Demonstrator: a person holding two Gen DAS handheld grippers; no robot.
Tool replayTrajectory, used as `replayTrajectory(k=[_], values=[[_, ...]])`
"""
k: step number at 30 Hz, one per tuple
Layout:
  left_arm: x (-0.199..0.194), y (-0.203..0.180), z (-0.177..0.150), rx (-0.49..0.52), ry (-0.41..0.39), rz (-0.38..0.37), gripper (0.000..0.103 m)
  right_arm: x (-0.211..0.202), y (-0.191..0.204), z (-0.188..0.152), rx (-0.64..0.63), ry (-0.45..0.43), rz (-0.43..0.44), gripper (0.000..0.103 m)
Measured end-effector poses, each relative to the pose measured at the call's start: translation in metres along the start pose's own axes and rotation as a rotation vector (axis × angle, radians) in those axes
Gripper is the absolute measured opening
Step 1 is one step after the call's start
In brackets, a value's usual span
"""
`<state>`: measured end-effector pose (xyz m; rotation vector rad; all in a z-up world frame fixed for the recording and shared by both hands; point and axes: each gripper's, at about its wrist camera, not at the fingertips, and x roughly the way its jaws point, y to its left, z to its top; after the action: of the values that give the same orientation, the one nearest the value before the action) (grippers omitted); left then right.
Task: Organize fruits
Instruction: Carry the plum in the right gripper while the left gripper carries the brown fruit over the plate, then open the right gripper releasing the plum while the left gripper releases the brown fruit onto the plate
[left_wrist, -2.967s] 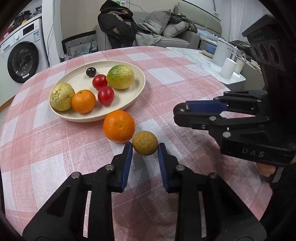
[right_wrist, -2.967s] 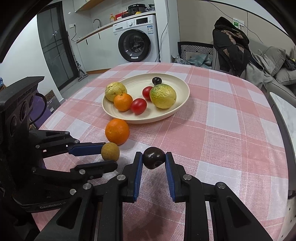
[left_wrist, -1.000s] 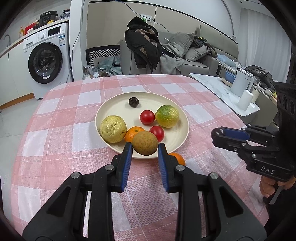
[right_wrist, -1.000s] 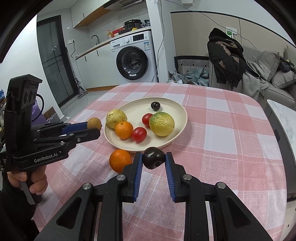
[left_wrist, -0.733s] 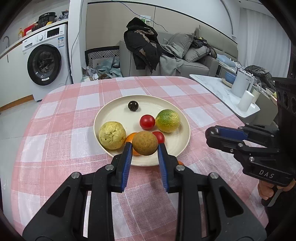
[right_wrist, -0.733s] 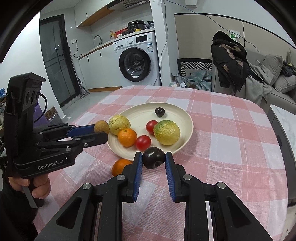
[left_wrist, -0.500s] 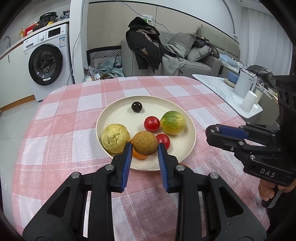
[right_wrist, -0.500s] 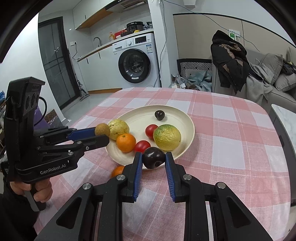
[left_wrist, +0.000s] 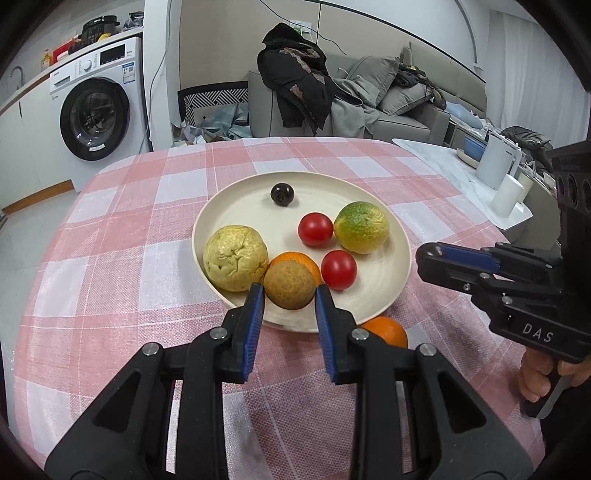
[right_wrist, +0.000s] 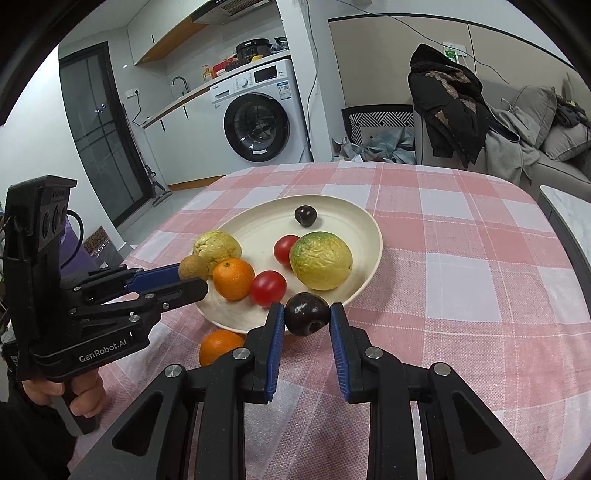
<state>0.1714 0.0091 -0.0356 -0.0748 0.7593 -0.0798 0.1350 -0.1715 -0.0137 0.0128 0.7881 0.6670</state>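
Note:
My left gripper (left_wrist: 290, 297) is shut on a small tan-brown fruit (left_wrist: 289, 285) and holds it over the near rim of the cream plate (left_wrist: 391, 295). My right gripper (right_wrist: 307, 318) is shut on a dark purple plum (right_wrist: 306, 319) at the plate's near edge (right_wrist: 373, 229). On the plate lie a wrinkled yellow fruit (left_wrist: 235, 257), a small orange (left_wrist: 295, 260), two red tomatoes (left_wrist: 315, 228), a green-yellow citrus (left_wrist: 361, 232) and a dark plum (left_wrist: 282, 194). A loose orange (left_wrist: 384, 330) rests on the cloth just in front of the plate, also the orange (right_wrist: 218, 345).
The round table wears a pink-and-white checked cloth (left_wrist: 110, 258). A side table with white cups (left_wrist: 508, 195) stands to the right. Behind are a washing machine (left_wrist: 96, 118), a chair with a dark coat (left_wrist: 295, 92) and a grey sofa (left_wrist: 402, 107).
Both grippers have moved forward and a little down toward the plate with their fruits held. The plate looks larger and nearer, and the loose orange has slid partly behind the fingers.

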Motion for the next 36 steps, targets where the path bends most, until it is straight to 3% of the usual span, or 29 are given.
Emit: replayTrajectory(k=[19,23,32,36], values=[[0.009,0.0,-0.003,0.004,0.014,0.007,0.025,0.015,0.008,-0.001,-0.019,0.033,-0.001,0.027],[0.009,0.0,-0.003,0.006,0.014,0.007,0.025,0.011,0.007,-0.001,-0.013,0.014,-0.018,0.047],[0.006,-0.014,-0.003,0.051,-0.007,0.001,0.025,-0.008,-0.003,0.0,0.025,-0.027,-0.046,0.055],[0.007,-0.015,-0.005,0.053,0.007,0.002,0.026,-0.013,-0.003,-0.004,0.028,-0.025,-0.049,0.064]])
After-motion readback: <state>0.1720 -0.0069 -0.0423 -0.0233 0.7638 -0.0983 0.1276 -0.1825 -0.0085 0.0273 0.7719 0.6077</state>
